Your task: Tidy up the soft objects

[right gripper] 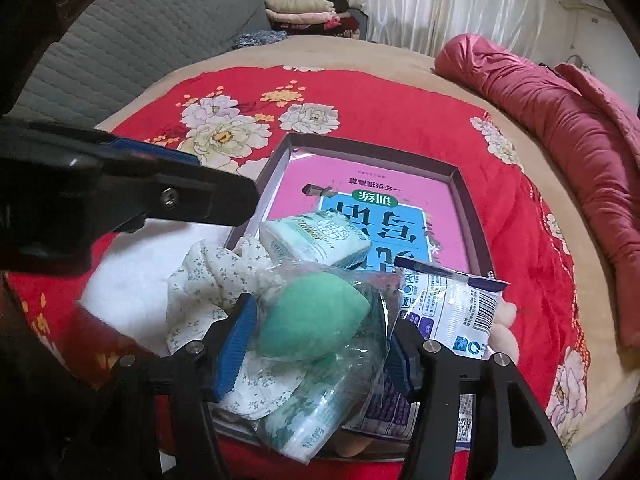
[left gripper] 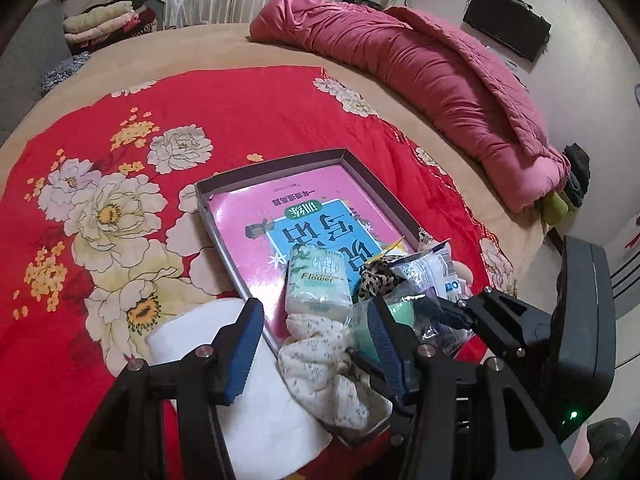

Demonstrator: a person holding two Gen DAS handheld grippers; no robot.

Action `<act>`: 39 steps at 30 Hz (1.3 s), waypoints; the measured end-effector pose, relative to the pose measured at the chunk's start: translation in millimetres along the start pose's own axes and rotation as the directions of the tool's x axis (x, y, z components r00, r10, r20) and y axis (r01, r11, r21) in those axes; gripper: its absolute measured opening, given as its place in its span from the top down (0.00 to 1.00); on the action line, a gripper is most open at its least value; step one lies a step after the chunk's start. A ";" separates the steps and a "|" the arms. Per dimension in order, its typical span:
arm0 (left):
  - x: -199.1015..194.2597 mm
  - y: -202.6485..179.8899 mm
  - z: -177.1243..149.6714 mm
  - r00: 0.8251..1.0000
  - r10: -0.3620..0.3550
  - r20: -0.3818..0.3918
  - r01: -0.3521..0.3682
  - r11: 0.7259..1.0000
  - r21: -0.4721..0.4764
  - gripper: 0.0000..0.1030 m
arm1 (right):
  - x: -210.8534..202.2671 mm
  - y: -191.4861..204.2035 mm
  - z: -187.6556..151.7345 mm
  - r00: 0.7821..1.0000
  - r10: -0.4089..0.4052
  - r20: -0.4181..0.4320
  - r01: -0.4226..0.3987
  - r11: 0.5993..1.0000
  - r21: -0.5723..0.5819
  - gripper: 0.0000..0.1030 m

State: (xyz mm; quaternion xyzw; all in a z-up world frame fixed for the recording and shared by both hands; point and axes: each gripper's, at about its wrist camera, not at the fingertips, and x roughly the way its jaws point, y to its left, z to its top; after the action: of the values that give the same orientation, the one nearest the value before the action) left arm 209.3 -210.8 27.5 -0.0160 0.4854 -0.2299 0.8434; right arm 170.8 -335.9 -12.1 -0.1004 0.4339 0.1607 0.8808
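Note:
A shallow dark box (left gripper: 276, 164) (right gripper: 464, 196) lies on a red floral quilt, with a pink book (left gripper: 256, 216) (right gripper: 360, 196) flat in it. At its near end lie a tissue pack (left gripper: 318, 284) (right gripper: 316, 236), a white floral cloth (left gripper: 320, 364) (right gripper: 208, 280), a leopard-print piece (left gripper: 378, 278) and a white plastic packet (left gripper: 430, 268) (right gripper: 448, 304). My right gripper (right gripper: 320, 344) is open around a green sponge in a clear bag (right gripper: 308, 320), above the box's near end. My left gripper (left gripper: 316, 340) is open and empty over the cloth, beside a white paper roll (left gripper: 256, 396).
The red floral quilt (left gripper: 120, 184) (right gripper: 380, 104) covers a tan bed. A rolled pink duvet (left gripper: 432, 80) (right gripper: 568, 120) lies along the far right. Folded clothes (left gripper: 104, 20) (right gripper: 304, 12) are stacked at the back, near a grey padded headboard (right gripper: 152, 40).

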 end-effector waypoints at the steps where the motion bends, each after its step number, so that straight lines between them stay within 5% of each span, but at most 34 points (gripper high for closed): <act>1: -2.0 -0.5 -1.8 1.000 0.002 0.003 -0.002 1.000 0.000 0.48 | -1.6 0.5 -0.3 1.000 -0.006 0.002 0.006 1.000 0.002 0.40; 6: -15.2 2.9 -11.9 0.999 0.014 0.039 -0.014 1.000 -0.022 0.48 | -21.8 -1.8 -1.7 0.998 -0.031 0.050 0.028 0.998 0.056 0.34; 10: -30.7 4.0 -24.1 0.995 0.044 0.087 -0.041 0.998 -0.038 0.36 | -56.7 -12.1 -4.6 0.992 -0.031 0.119 0.006 0.980 0.200 0.33; 14: -49.5 4.1 -40.0 0.988 0.087 0.128 -0.080 0.995 -0.055 0.35 | -88.4 -9.0 -16.6 0.990 -0.042 0.137 -0.005 0.947 0.321 0.26; 28: -96.5 3.4 -123.3 0.973 0.175 0.149 -0.147 0.972 -0.184 0.35 | -147.2 52.4 -65.2 0.951 -0.270 0.148 0.213 0.925 0.315 0.26; 39: -104.8 -10.7 -161.1 0.962 0.245 0.120 -0.221 0.958 -0.183 0.35 | -148.7 57.4 -85.8 0.964 -0.245 0.099 0.201 0.923 0.328 0.26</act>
State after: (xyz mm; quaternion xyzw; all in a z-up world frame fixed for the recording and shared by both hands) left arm 28.0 -146.5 30.1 -0.0458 0.4404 -0.0852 0.8926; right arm 1.7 -338.9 52.5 0.0042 0.3777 -0.0056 0.9259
